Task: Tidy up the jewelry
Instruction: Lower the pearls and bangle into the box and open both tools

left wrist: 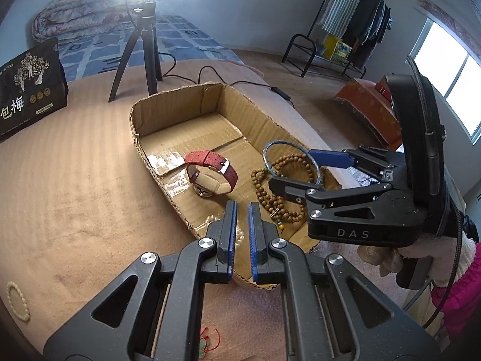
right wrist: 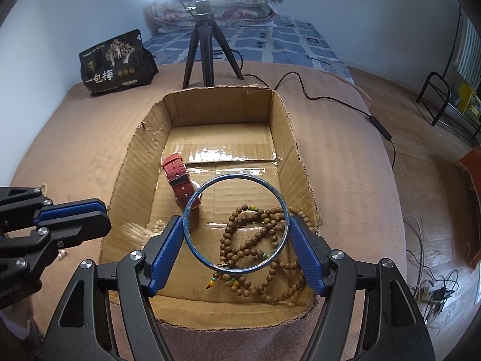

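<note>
Home bedroom, bed (right wrist: pixel 300 42) with folded quilt (right wrist: pixel 216 3), clothes rack (left wrist: pixel 357 21), window (left wrist: pixel 451 90)

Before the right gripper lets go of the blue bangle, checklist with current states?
1. Thin blue ring-shaped bangle held between the right gripper fingers: ok.
2. Bangle over the open brown cardboard box, inside its walls: ok.
3. Spot below free: not ok, the brown wooden bead strand lies under it.
4. Red fabric-strap watch beside the drop spot: ok.
5. Left gripper at the box's near edge, nothing between its fingers: ok.
6. Height of bangle above box floor: cannot tell.
</note>
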Demonstrator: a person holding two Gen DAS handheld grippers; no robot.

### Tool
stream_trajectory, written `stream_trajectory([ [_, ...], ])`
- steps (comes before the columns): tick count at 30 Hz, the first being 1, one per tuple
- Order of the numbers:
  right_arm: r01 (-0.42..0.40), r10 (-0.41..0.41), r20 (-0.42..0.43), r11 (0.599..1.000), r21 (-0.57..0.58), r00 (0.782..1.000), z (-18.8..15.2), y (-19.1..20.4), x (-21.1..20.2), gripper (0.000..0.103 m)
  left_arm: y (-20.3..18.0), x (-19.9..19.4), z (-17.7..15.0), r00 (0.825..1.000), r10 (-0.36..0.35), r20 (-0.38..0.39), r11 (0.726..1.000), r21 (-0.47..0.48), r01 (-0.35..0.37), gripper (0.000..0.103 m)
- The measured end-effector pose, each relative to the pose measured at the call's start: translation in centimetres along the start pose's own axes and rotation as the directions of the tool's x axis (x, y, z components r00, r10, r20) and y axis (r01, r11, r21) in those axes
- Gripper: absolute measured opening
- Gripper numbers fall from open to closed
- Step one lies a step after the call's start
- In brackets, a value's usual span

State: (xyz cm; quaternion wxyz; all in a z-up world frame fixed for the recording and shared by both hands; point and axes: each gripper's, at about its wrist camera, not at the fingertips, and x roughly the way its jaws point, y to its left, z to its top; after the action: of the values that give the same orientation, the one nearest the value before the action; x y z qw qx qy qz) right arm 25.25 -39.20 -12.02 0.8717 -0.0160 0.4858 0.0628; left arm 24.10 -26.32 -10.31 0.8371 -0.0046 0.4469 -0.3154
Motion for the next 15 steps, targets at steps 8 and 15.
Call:
stream_trajectory([
  [8,0.012,-0.012,-0.013,1.000,0.010,1.000,-0.12,-0.11,0.17,0.075,0.17,-0.11,-0.52,1.000,0.017,-0.001,1.000,0.005,-0.017,0.025],
  [15,0.017,-0.017,-0.009,1.000,0.016,1.000,-0.22,0.20,-0.44,0.076,0.51,-0.80,-0.71,1.000,0.027,0.003,1.000,-0.001,-0.027,0.025],
])
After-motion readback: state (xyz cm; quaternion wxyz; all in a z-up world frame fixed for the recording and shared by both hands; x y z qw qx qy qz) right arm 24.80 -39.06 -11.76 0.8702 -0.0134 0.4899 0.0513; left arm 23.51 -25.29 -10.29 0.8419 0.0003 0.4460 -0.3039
